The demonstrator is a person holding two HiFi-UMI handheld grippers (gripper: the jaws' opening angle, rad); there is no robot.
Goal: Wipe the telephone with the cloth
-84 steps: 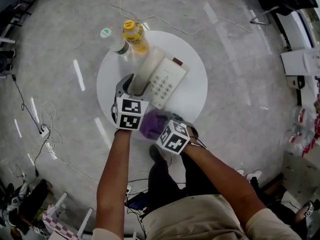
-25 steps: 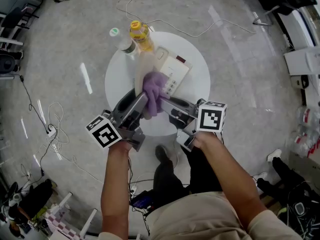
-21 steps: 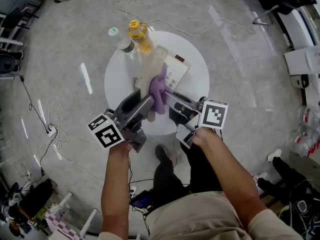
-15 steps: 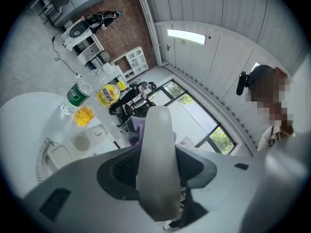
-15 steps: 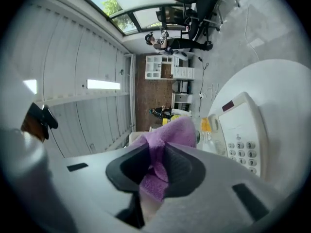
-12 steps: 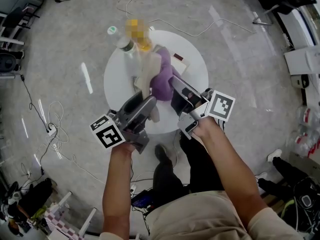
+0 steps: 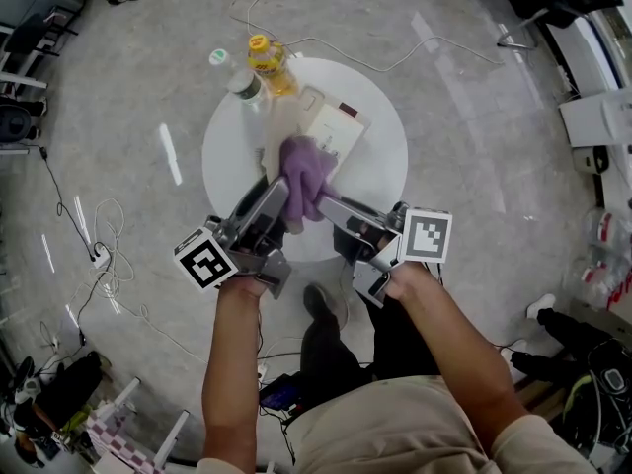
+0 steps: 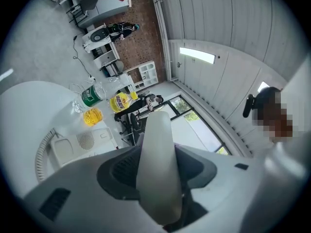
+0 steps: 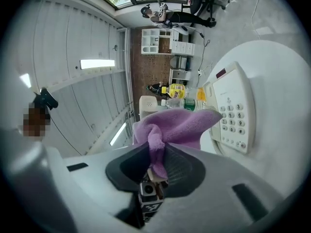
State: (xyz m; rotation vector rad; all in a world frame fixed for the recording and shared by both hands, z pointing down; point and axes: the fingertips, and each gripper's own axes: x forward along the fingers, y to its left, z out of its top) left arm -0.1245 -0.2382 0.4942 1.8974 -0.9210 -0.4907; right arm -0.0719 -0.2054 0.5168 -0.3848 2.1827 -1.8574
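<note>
In the head view, the cloth (image 7: pixel 304 171) at frame centre covered the middle of the handset (image 7: pixel 281 131) and the near keys of the telephone (image 7: pixel 336 124). In the left gripper view, the handset filled the middle and hid nearly all the cloth, leaving a purple sliver at its right edge. Print on the yellow bottle (image 7: pixel 267 65) was too small to read.

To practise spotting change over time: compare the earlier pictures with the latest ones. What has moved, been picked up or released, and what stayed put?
The left gripper has lifted the handset off the telephone base. The right gripper, shut on the purple cloth, swept it out along the handset and back toward the person. Nothing was let go. The base, yellow bottle, clear bottle and table stayed put.
</note>
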